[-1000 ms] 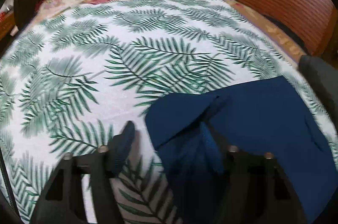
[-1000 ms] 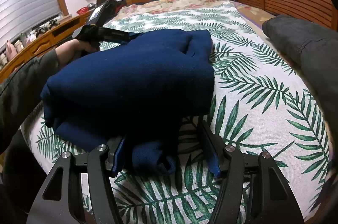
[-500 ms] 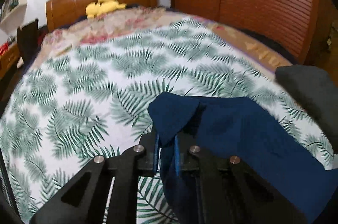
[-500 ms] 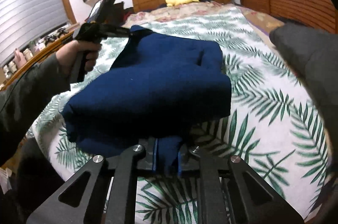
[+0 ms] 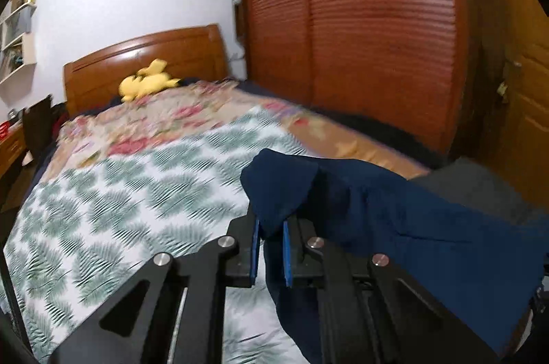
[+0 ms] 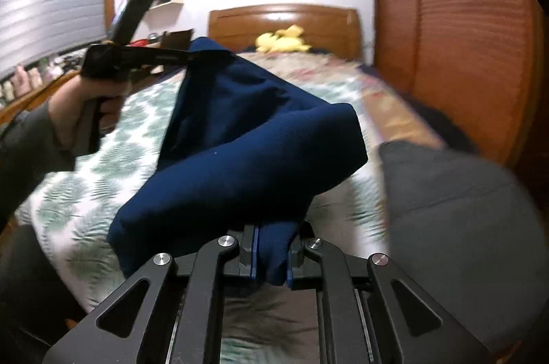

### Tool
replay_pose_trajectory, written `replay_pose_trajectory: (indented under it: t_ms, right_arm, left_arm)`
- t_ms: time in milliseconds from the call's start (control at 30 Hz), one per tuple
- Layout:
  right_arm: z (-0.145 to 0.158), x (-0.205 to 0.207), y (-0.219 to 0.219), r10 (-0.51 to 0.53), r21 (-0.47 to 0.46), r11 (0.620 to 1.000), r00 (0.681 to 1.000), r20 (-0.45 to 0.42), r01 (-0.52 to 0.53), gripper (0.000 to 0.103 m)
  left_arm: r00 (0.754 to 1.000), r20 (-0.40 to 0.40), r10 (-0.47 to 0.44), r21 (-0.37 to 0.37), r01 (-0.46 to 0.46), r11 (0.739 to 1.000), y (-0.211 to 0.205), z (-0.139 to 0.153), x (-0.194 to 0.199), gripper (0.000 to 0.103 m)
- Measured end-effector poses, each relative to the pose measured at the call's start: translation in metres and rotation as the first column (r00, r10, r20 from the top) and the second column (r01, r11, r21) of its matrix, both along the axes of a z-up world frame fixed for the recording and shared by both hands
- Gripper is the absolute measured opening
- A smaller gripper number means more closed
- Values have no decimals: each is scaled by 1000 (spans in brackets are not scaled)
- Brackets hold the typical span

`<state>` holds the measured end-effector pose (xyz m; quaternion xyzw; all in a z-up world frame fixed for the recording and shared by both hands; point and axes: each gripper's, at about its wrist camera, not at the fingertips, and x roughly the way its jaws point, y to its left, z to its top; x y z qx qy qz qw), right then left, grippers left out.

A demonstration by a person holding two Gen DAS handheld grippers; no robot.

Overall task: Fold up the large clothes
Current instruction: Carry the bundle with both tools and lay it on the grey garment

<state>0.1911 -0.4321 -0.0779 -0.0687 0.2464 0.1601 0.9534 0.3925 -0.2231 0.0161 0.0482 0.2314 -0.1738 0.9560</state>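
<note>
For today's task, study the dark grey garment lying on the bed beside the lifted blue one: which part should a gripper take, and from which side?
Take the dark grey garment by its near edge, coming from the foot of the bed. It lies bunched and its corners are not visible, so the near edge is the likeliest hold. Both the left gripper and right gripper are clamped on the blue garment.

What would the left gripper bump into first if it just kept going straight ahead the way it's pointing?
Probably the leaf-print bedspread. The left gripper, shut on the navy blue garment, points slightly downward along the bed, so it would likely meet the cover well before the headboard. Depth is hard to judge here.
</note>
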Motion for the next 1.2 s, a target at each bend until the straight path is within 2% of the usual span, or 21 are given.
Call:
replay_pose_trajectory:
  t_ms: [133, 267, 400, 567, 633, 700, 767, 800, 833, 900, 1000, 1100, 1200]
  right_arm:
    - [25, -8, -51, -77, -31, 996, 996, 50, 78, 8]
    - [49, -16, -108, -175, -58, 982, 980, 91, 181, 8]
    - [61, -27, -165, -292, -72, 951, 949, 118, 301, 8]
    - [47, -40, -207, -396, -57, 914, 914, 90, 401, 8]
    - [31, -37, -218, -439, -29, 897, 897, 50, 441, 9]
    - [2, -35, -226, -513, -37, 858, 858, 3, 513, 13]
    - [-10, -37, -234, -545, -13, 838, 838, -4, 545, 16]
    - [-11, -41, -240, -561, 9, 828, 828, -8, 561, 23]
    - [-10, -44, -242, -567, 21, 824, 824, -10, 567, 34]
    - [-1, -54, -243, -571, 45, 820, 821, 13, 570, 40]
    - [19, -66, -232, -568, 11, 822, 820, 70, 569, 42]
    - [41, -79, -225, -542, 26, 837, 825, 161, 546, 43]
    - [53, -74, -214, -510, 37, 858, 842, 176, 512, 43]
  left_arm:
    - [996, 42, -78, -1, 78, 997, -69, 26, -3, 7]
    - [989, 41, -139, -32, 141, 990, -129, 41, 7, 7]
    - [979, 26, -204, -57, 205, 977, -186, 42, 17, 8]
    - [969, -9, -249, 11, 249, 968, -244, 23, 21, 11]
    - [974, -17, -225, 52, 225, 973, -254, 15, 19, 11]
    - [974, -44, -224, 53, 226, 973, -259, 12, 15, 13]
    - [970, -53, -237, 51, 240, 969, -256, 12, 7, 15]
    - [969, -50, -242, 55, 244, 968, -256, 13, 3, 15]
    - [967, -49, -251, 57, 253, 966, -253, 14, -1, 15]
    - [958, -51, -283, 51, 285, 957, -247, 17, -11, 17]
    - [948, -52, -314, 46, 316, 948, -236, 22, -25, 23]
    - [949, -23, -314, 71, 315, 946, -222, 27, -45, 23]
    - [942, -18, -335, 65, 336, 940, -206, 33, -62, 25]
